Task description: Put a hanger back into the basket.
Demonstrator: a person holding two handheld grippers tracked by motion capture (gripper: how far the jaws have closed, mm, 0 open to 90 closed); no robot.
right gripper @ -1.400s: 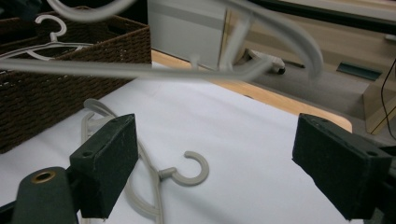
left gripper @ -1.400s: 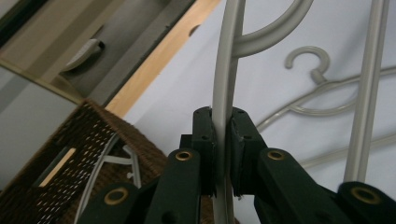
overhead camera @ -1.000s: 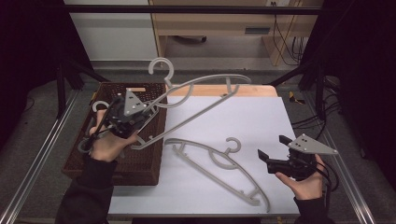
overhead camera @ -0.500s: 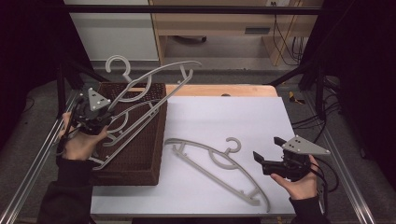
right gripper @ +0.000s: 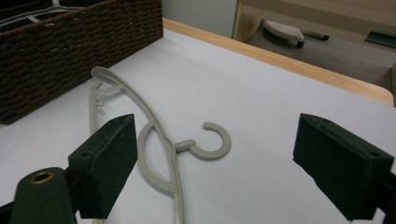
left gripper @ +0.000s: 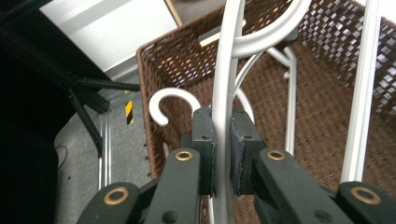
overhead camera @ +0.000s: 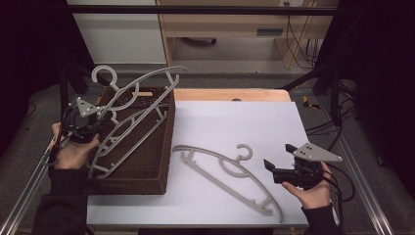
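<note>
On the white tabletop stands one dark brown woven wicker basket at the left side, and just beside it one pale grey plastic hanger lies flat, its hook toward the far edge. A second grey plastic hanger is held tilted above the basket, hook uppermost, and at least one more white hanger lies inside the basket. The left tongs are clamped on the raised hanger's bar; the left gripper view shows the two pads pinching that bar closely, with a white hook over the basket rim, a detail too small to tell from above. The right tongs hover spread wide apart, holding nothing; the right gripper view frames the flat hanger's hook between them.
</note>
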